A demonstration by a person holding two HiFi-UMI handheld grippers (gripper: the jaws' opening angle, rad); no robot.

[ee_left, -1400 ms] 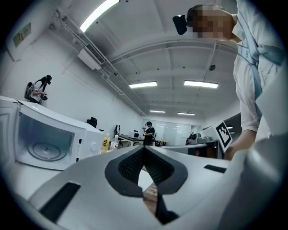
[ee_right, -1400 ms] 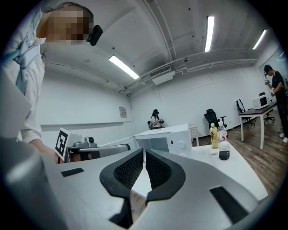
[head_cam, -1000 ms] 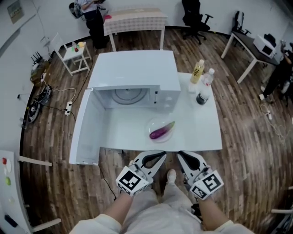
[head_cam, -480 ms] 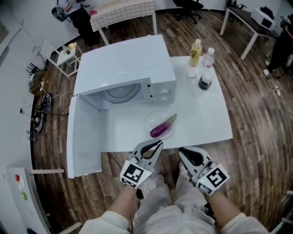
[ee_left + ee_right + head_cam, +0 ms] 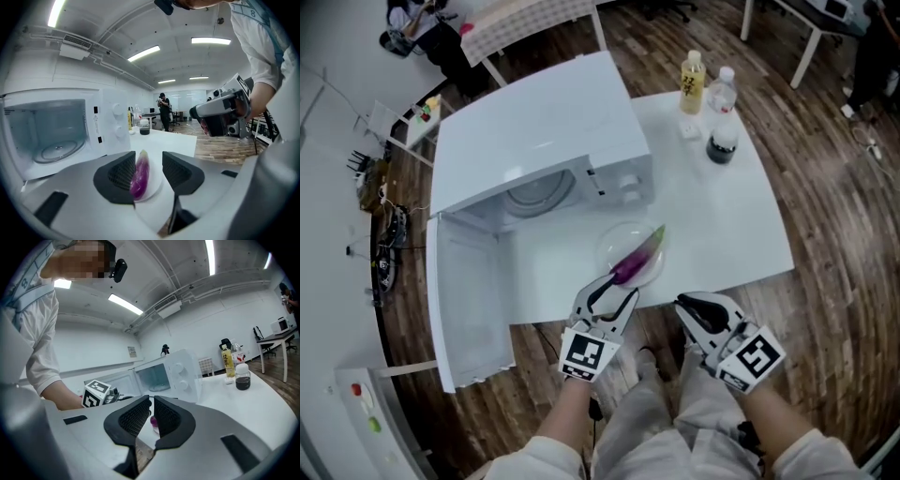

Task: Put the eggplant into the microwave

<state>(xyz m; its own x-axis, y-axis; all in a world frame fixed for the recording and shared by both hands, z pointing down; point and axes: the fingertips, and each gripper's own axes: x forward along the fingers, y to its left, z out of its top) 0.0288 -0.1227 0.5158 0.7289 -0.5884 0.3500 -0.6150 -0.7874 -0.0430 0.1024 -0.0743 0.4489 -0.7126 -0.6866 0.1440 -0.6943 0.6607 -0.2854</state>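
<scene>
Left tool (image 5: 617, 287) just opening, eggplant (image 5: 639, 255) between (near end hidden); right tool (image 5: 697, 307) closed.

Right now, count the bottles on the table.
3, at the far right corner of the table: a yellow bottle, a clear bottle beside it, a short dark bottle nearer.

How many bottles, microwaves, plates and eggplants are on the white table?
Bottles: 3 (yellow-label bottle, clear bottle, short dark bottle)
Microwave: 1
Plate: 1
Eggplant: 1
Total: 6
</scene>
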